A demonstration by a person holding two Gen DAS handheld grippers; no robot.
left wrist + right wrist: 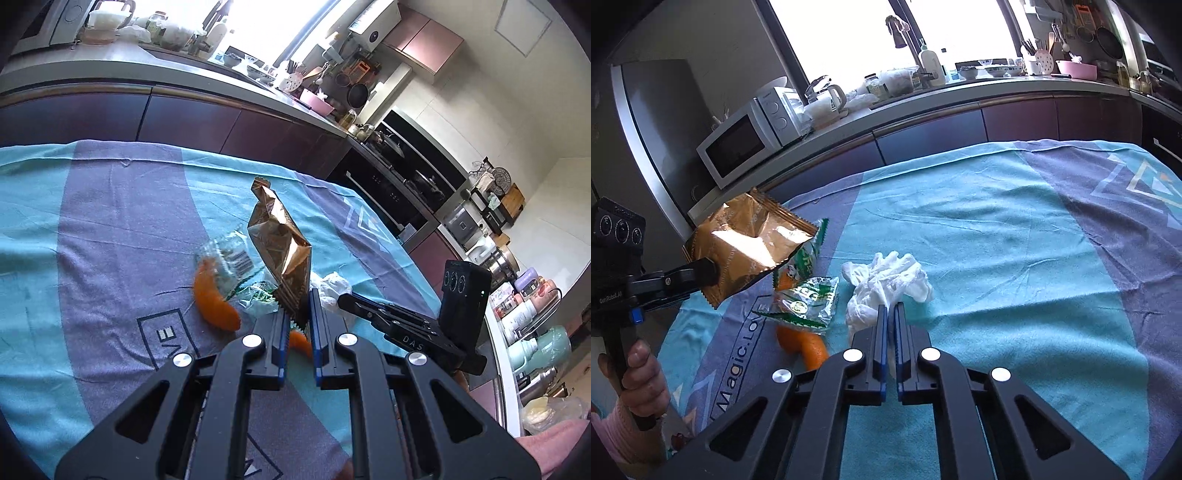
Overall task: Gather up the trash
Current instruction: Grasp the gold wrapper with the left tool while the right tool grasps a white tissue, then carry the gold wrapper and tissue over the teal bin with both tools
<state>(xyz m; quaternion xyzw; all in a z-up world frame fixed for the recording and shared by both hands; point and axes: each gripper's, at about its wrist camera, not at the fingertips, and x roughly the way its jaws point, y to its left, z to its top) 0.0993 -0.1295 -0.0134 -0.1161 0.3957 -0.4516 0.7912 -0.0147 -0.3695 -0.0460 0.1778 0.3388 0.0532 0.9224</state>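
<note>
Gold wrapper [282, 254] in left jaws

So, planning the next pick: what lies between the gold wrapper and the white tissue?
In the right wrist view, a green-printed clear wrapper on orange peel lies between the lifted gold wrapper and the white tissue.

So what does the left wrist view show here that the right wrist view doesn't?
Only the left wrist view shows the stove and the flasks beside it. Only the right wrist view shows the microwave and the person's hand on the left gripper's handle. Both show the gold wrapper clamped in the left gripper, the crumpled tissue, the orange peel and the green wrappers.
</note>
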